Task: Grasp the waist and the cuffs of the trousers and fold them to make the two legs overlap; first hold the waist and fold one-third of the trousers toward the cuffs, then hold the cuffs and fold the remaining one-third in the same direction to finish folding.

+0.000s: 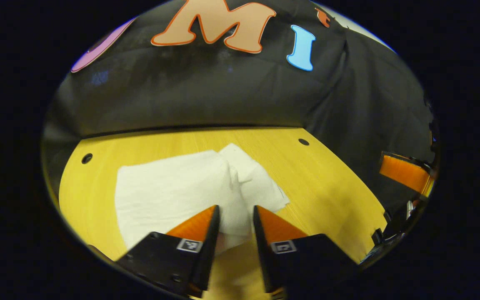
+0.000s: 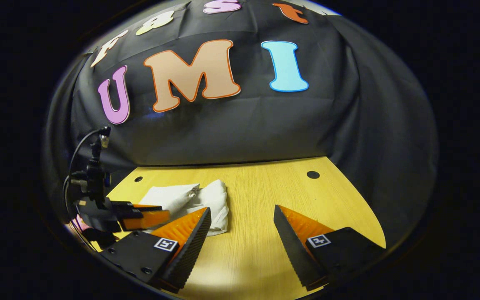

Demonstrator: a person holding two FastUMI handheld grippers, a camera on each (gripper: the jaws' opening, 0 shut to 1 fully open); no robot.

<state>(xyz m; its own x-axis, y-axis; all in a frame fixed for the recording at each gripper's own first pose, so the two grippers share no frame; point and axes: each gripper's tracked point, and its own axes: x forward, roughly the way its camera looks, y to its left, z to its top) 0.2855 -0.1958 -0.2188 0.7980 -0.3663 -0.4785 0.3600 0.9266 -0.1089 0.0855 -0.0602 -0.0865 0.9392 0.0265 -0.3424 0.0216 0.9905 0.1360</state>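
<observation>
White trousers [image 1: 190, 187] are lying folded into a compact bundle on the yellow wooden tabletop [image 1: 331, 183], toward its left part in the right gripper view, near the black cloth wall. The left hand-held gripper [image 1: 236, 218] is hovering at the bundle's near edge with its fingers parted by a narrow gap, white fabric showing between them; whether they are touching the cloth cannot be told. The right hand-held gripper [image 2: 242, 221] is sitting spread wide over bare wood, just right of the trousers [image 2: 200, 200], holding nothing.
</observation>
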